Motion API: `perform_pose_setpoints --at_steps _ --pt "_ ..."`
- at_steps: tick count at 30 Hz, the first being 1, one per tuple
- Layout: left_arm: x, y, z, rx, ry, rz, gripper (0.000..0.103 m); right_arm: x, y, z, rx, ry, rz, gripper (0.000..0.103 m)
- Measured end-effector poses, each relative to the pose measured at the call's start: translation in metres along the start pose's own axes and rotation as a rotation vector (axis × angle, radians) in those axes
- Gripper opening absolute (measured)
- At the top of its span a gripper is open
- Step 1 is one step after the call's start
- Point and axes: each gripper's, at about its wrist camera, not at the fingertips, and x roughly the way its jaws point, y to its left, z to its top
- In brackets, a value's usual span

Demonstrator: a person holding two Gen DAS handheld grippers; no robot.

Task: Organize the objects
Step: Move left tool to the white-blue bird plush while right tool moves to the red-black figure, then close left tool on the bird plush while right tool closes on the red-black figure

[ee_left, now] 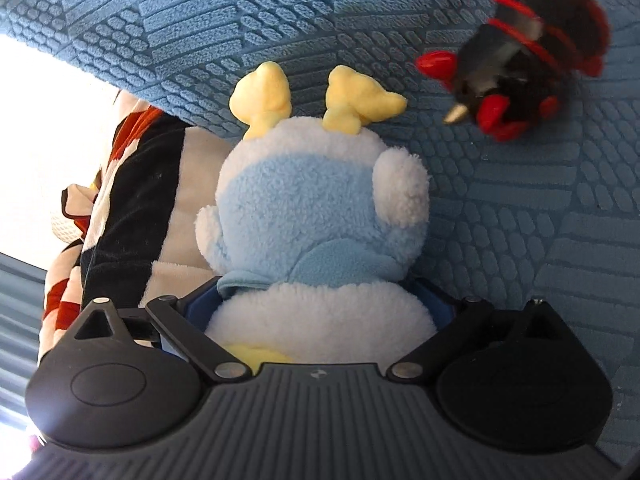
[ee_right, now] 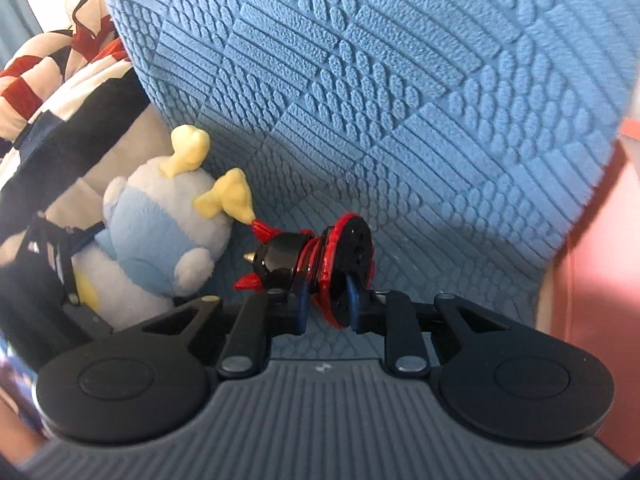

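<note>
A white and light-blue plush [ee_left: 316, 216] with yellow antlers sits upright on the blue textured sofa [ee_left: 520, 208], its back to the camera. My left gripper [ee_left: 316, 300] stands wide around its lower body; the blue pads flank the fur without visibly squeezing it. In the right wrist view the same plush [ee_right: 160, 240] sits to the left, with the left gripper [ee_right: 60, 256] behind it. My right gripper [ee_right: 327, 300] is shut on the red disc base of a small black and red horned figure [ee_right: 316, 252], held just above the seat. The figure [ee_left: 520, 64] shows blurred at the upper right of the left wrist view.
A large red, white and black striped plush [ee_left: 132, 216] leans right beside the blue plush on its left. The sofa's backrest [ee_right: 360, 80] rises close behind both toys. A pink surface [ee_right: 592, 248] lies at the right edge. Bright light fills the far left.
</note>
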Motion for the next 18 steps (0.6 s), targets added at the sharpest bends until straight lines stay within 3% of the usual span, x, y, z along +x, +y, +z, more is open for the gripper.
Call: perform_pose_setpoints --at_steps 7,13,18 --pt "-0.013 0.007 -0.005 -0.064 -0.050 -0.045 0.087 -0.012 0.001 -0.019 -0.007 -0.015 -0.060 0.021" --pt "-0.038 0.026 -0.014 -0.229 -0.084 -0.119 0.083 -0.028 0.004 -0.028 0.003 -0.029 -0.060 0.020" --pt "-0.054 0.039 -0.023 -0.292 -0.111 -0.152 0.081 -0.052 0.005 -0.045 0.040 -0.040 -0.066 0.013"
